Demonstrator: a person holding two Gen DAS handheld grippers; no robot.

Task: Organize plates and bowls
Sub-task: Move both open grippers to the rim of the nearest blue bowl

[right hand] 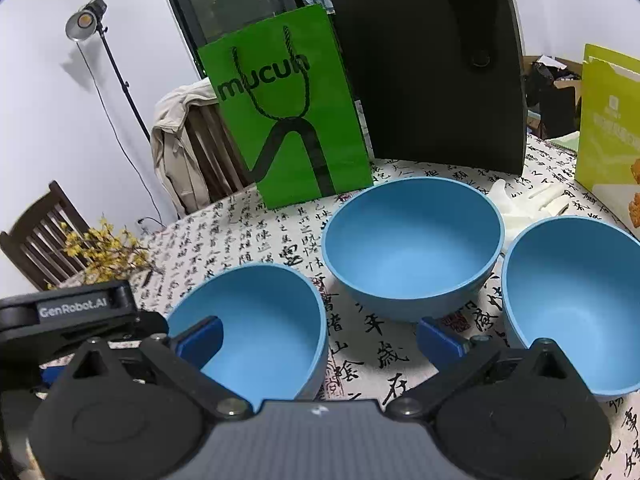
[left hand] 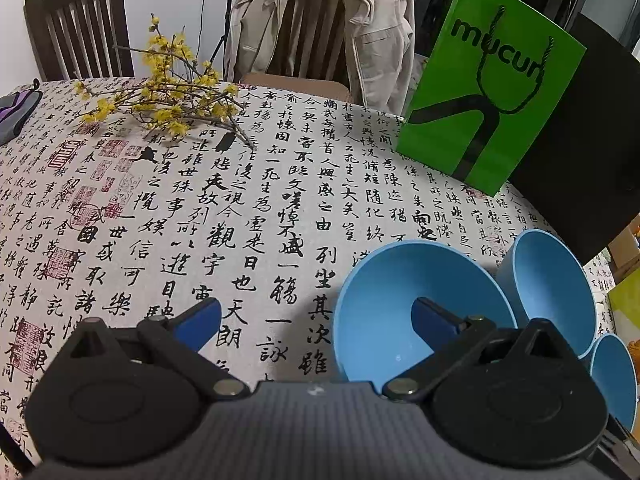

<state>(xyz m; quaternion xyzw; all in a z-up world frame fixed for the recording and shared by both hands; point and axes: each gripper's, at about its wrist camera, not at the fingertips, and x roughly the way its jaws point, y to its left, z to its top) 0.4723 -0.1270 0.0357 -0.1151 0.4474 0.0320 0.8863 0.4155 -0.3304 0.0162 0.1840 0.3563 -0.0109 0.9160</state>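
Three light blue bowls stand upright on the calligraphy-print tablecloth (left hand: 280, 184). In the left wrist view the nearest bowl (left hand: 380, 300) is at the lower right, with the second bowl (left hand: 548, 280) and third bowl (left hand: 616, 376) behind it. My left gripper (left hand: 316, 314) is open, and its jaws straddle the nearest bowl's left wall, right finger inside. In the right wrist view that same bowl (right hand: 264, 320) sits at the lower left, beside the middle bowl (right hand: 412, 240) and the right bowl (right hand: 572, 292). My right gripper (right hand: 320, 336) is open across its right wall. The left gripper's body (right hand: 64, 312) shows at the left.
A green paper bag (left hand: 488, 84) and a black bag (right hand: 432, 64) stand behind the bowls. A yellow flowering branch (left hand: 168, 92) lies at the far left. A yellow-green box (right hand: 608, 120) and white plastic pieces (right hand: 516, 208) are at the right. Chairs, one with a jacket (left hand: 320, 28), ring the table.
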